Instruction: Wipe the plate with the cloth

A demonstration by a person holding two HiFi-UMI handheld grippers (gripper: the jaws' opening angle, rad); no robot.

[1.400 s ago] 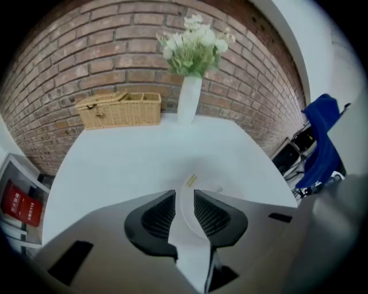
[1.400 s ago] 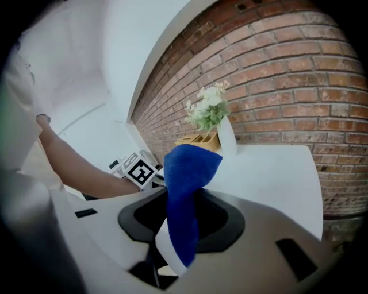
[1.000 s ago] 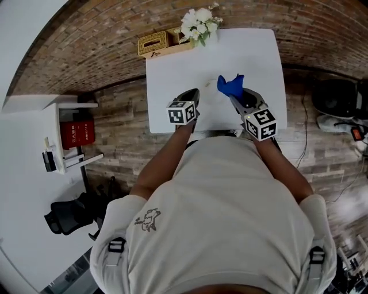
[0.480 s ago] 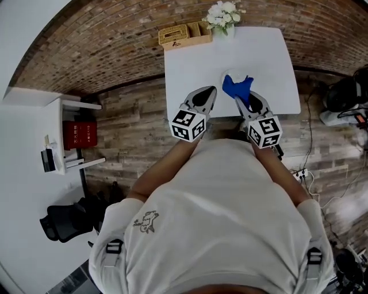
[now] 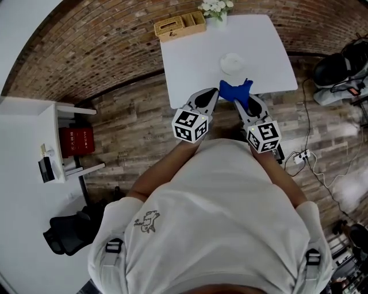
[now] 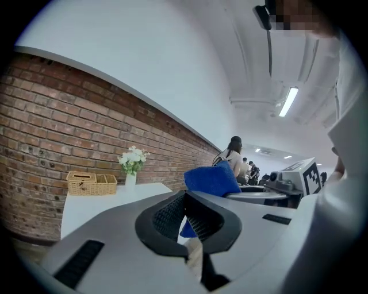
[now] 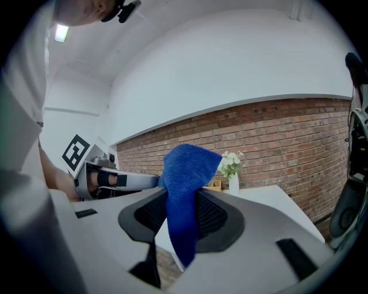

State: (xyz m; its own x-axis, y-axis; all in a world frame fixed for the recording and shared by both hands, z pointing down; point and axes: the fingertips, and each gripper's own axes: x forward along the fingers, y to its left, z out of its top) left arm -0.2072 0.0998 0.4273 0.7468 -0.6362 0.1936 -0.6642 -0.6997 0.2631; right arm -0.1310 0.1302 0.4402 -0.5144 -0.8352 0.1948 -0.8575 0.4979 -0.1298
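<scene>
White table [image 5: 190, 57], plate [image 5: 232, 62] toward its near edge; right gripper [image 5: 241, 103] clamped on cloth [image 5: 234, 90], left gripper [image 5: 211, 95] jaws together, empty.

Open passage over bare desk [image 5: 190, 66] from 7 to 10 o'clock; narrower bare strip at 3. Blocked at 11 o'clock by a wicker basket [image 5: 179, 26], at 12 by a flower vase [image 5: 217, 8]; plate [image 5: 232, 62] occupying the centre.

White table [image 5: 190, 57] on plank floor [image 5: 132, 138] beside brick wall [image 5: 86, 51].
</scene>
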